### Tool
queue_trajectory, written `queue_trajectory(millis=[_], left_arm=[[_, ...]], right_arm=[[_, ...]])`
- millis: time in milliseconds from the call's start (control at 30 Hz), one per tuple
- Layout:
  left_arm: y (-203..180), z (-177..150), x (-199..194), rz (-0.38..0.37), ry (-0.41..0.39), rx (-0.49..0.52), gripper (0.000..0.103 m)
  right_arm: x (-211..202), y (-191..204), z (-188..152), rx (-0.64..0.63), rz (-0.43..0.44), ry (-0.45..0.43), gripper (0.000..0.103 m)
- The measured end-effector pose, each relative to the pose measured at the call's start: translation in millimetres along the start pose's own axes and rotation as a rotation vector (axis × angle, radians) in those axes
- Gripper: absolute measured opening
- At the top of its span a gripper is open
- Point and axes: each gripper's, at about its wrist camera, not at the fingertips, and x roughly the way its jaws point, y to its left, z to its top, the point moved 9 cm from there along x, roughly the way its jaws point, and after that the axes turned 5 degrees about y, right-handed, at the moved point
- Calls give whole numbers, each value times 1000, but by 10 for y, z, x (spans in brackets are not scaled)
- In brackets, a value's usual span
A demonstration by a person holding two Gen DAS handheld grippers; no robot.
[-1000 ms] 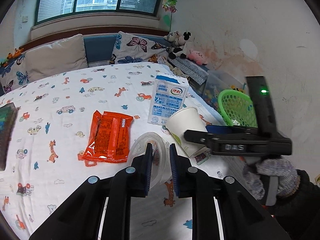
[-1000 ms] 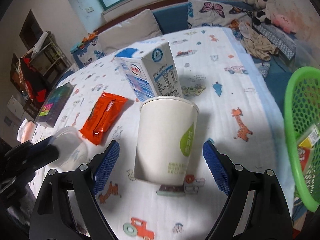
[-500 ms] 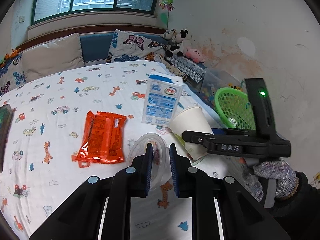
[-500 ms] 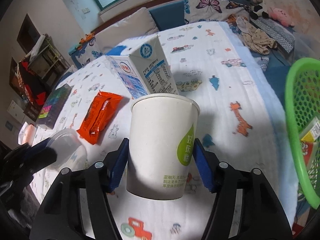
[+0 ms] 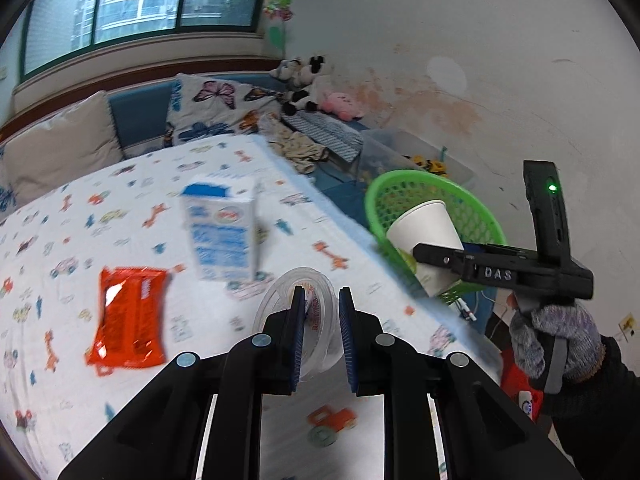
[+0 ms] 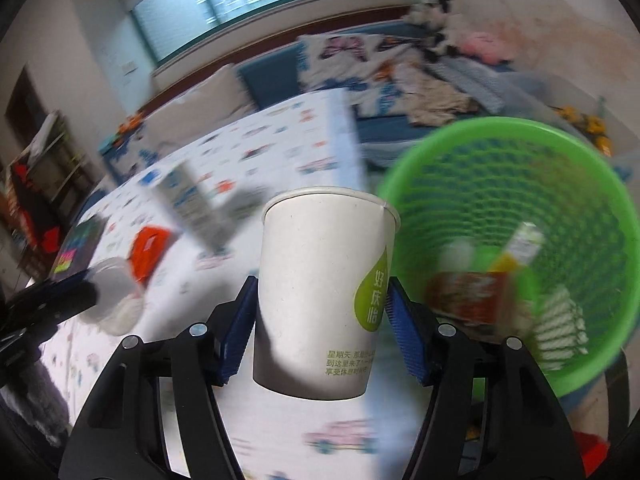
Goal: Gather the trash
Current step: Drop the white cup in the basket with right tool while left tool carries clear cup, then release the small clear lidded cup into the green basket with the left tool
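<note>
While the round green mesh plastic basket [image 6: 560,152] sits just off the edge of the cartoon-print white bedsheet [image 5: 120,208], it already holds a red printed wrapper [image 6: 468,292], a small yellow-and-white carton [image 6: 520,244] and a ribbed white piece [image 6: 560,324], all blurred. Right beside the basket's near rim, the white paper cup with a green leaf label [image 6: 320,292] is clamped upright in the right gripper [image 6: 320,324]. Its jaws have just been closing, and now both blue pads press the cup's lower sides; nothing shows inside the cup from this angle. From the left wrist camera that cup [image 5: 424,232] hangs tilted in front of the basket [image 5: 472,208], and a hand in a grey knit glove [image 5: 556,340] grips the right gripper's black handle, pointing it toward the basket.

Farther from the basket, over the bedsheet, the left gripper [image 5: 320,312] has its jaws nearly together, pinching the rim of a clear plastic lidded tub with red print [image 5: 316,288], angled downward. Beyond it on the sheet, away from the basket, a blue-and-white milk carton [image 5: 222,232] stands upright. A flat orange-red foil snack packet [image 5: 128,316] lies farther from the basket than the carton.
</note>
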Motion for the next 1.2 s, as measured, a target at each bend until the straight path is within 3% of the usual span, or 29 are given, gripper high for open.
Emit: queue_trajectory(millis=[167, 333, 433, 500, 867, 1200], left_arm=[[-214, 94, 78, -18, 2, 31, 17], [-330, 176, 158, -23, 9, 48, 17], [-388, 240, 203, -27, 11, 57, 17], [-448, 295, 241, -32, 11, 66, 17], [-905, 564, 567, -102, 38, 116, 17], [-1383, 768, 1109, -163, 119, 140, 17]], right_arm=[[-5, -517, 72, 73, -78, -5, 64], [120, -827, 117, 137, -96, 12, 65], [166, -869, 144, 151, -91, 11, 67], [168, -895, 172, 159, -86, 4, 75], [-232, -1001, 143, 144, -118, -57, 79], [-677, -1287, -45, 171, -167, -117, 82]])
